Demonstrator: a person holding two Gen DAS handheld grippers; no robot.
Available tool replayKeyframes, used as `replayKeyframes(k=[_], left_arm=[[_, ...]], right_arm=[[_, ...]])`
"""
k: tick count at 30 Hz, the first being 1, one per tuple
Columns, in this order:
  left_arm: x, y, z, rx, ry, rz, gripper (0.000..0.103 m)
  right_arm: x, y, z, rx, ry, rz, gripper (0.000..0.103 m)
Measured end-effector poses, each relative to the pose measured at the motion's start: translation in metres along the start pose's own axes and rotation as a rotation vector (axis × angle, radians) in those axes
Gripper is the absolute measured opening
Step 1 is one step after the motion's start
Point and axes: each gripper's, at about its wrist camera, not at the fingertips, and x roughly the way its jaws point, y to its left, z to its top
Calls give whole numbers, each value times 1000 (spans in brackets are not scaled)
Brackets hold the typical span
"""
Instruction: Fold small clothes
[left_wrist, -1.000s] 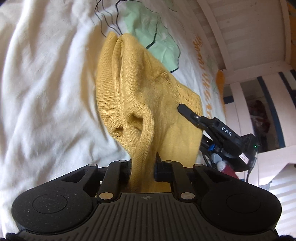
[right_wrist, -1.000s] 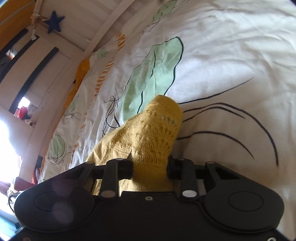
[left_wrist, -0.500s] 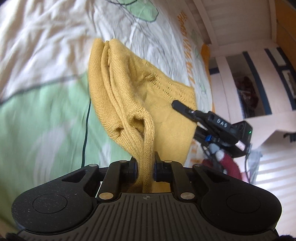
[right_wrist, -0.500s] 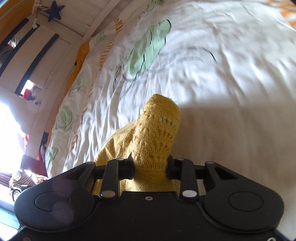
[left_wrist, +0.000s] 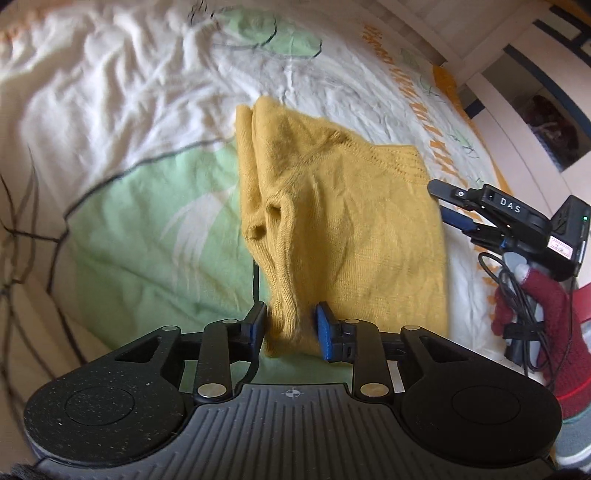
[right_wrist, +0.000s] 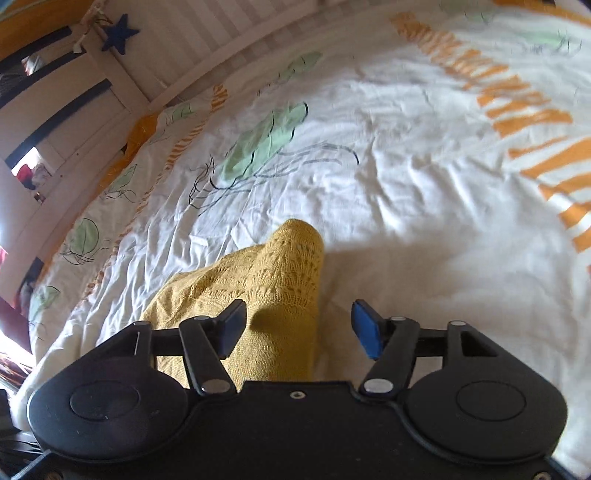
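Currently the left gripper (left_wrist: 291, 326) points steeply down over the bed; its jaws are opening, with a bunched ribbed edge of the yellow knit garment (left_wrist: 332, 221) between them, the blue pads barely clear of the fabric; the right gripper (right_wrist: 297, 326) also tilts downward, jaws opening and already wide, the garment's lacy end lying between them against the left pad, clear of the right one; in the left view, a red gloved hand (left_wrist: 532, 306) carries the right gripper at the garment's far edge. The garment lies on the printed bed cover (right_wrist: 424, 184), partly folded, one side rolled into a thick ridge, the rest fairly flat.
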Motion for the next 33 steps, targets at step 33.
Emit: replayKeyframes(k=[33], left_arm=[[69, 13, 69, 49, -246, 219, 64]], right_arm=[[6, 8, -3, -103, -131, -70, 83]])
